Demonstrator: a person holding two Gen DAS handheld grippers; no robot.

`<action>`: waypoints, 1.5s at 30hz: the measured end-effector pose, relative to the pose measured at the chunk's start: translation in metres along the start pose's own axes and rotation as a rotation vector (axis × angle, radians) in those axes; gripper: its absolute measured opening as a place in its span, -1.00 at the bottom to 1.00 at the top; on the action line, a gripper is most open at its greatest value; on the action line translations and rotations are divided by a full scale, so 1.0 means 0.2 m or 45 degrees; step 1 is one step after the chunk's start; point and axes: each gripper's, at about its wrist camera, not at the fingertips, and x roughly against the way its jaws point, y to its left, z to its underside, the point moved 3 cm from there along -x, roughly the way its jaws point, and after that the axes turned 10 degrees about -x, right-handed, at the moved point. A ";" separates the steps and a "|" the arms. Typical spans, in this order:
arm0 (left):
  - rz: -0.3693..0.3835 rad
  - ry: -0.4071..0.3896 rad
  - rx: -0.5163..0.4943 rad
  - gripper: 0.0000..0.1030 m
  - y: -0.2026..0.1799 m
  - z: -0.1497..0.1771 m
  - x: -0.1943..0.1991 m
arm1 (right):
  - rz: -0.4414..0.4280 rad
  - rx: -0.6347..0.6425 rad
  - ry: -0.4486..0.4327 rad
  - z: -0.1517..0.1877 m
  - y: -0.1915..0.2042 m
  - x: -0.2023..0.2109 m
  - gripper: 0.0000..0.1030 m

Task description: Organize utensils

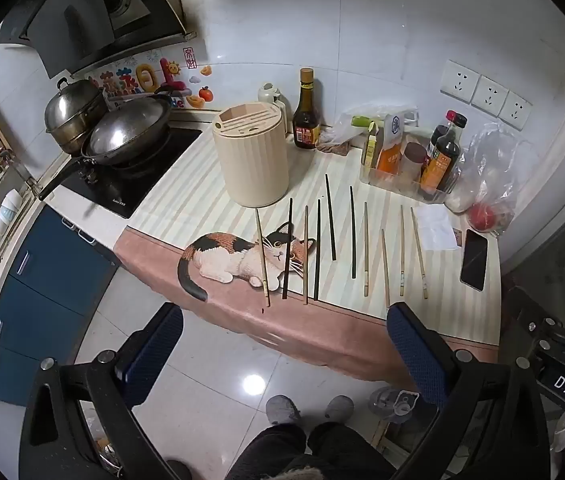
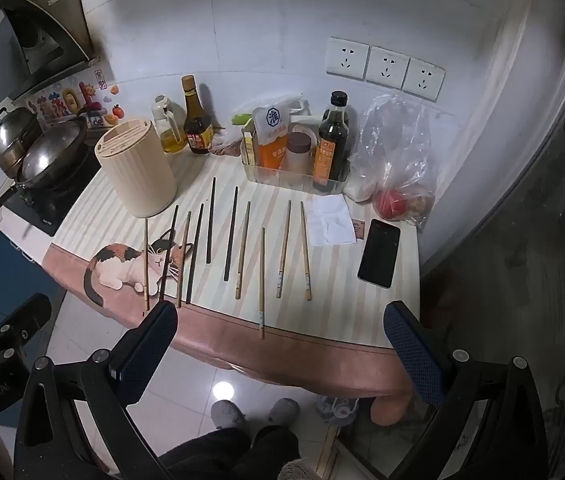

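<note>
Several chopsticks, some dark (image 1: 330,218) (image 2: 210,220) and some pale wood (image 1: 365,248) (image 2: 261,280), lie side by side on a striped mat with a cat picture (image 1: 218,258) (image 2: 122,266). A cream ribbed utensil holder (image 1: 250,154) (image 2: 136,168) with slots in its top stands upright behind their left end. My left gripper (image 1: 284,332) hangs open in front of the table edge, above the floor, with nothing between its fingers. My right gripper (image 2: 280,328) is open too and holds nothing, its left fingertip (image 2: 158,320) near the mat's front edge.
A wok (image 1: 130,130) and a steel pot (image 1: 72,110) sit on the stove at left. Sauce bottles (image 1: 305,114) (image 2: 332,140), a clear bin of condiments (image 2: 282,148), a plastic bag with a tomato (image 2: 392,200), a paper slip and a phone (image 1: 474,258) (image 2: 378,252) crowd the back and right. A person's slippered feet (image 1: 308,408) stand below.
</note>
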 end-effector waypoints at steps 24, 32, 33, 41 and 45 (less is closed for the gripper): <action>-0.008 -0.030 -0.006 1.00 -0.02 -0.02 0.06 | 0.004 0.000 -0.025 0.00 -0.01 0.07 1.00; -0.008 -0.033 -0.003 1.00 -0.02 -0.02 0.06 | -0.003 0.001 -0.029 0.01 -0.04 0.06 1.00; -0.008 -0.034 -0.005 1.00 -0.01 -0.02 0.06 | -0.001 0.002 -0.032 0.01 -0.03 0.06 1.00; -0.007 -0.036 -0.002 1.00 -0.01 -0.01 0.06 | 0.000 0.003 -0.033 0.01 -0.04 0.07 1.00; -0.008 -0.039 -0.001 1.00 -0.01 -0.01 0.06 | 0.001 0.003 -0.037 0.01 -0.03 0.07 1.00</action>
